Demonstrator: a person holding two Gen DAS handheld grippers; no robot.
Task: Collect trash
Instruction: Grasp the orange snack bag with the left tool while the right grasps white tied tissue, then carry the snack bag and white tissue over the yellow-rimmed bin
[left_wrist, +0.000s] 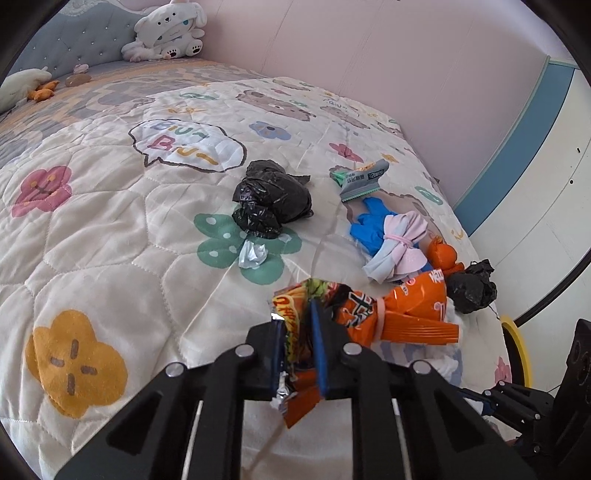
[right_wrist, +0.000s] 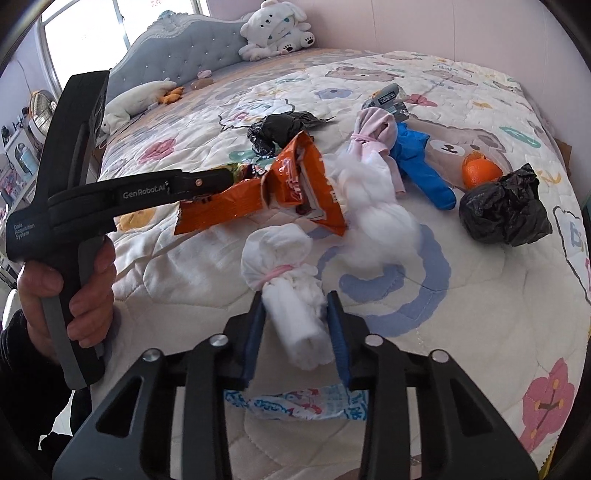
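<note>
Between the left tongs (left_wrist: 297, 343) sits a glossy, crinkled foil snack wrapper (left_wrist: 402, 314); between the right tongs (right_wrist: 295, 325), a soft white cloth bundle (right_wrist: 288, 291); beneath both, a matt quilted cotton bedspread (left_wrist: 110, 229).

On the bed quilt (right_wrist: 480, 314) the tied bundle (right_wrist: 291, 295) lies nearest the right-wrist camera; behind it the snack wrapper (right_wrist: 295, 184); right of that the cotton wad (right_wrist: 373, 229); the glove (right_wrist: 424, 166), orange peel (right_wrist: 480, 171) and crumpled bag (right_wrist: 506, 210) lie farther right; a plush toy (right_wrist: 275, 31) sits against the headboard (right_wrist: 184, 51).
</note>
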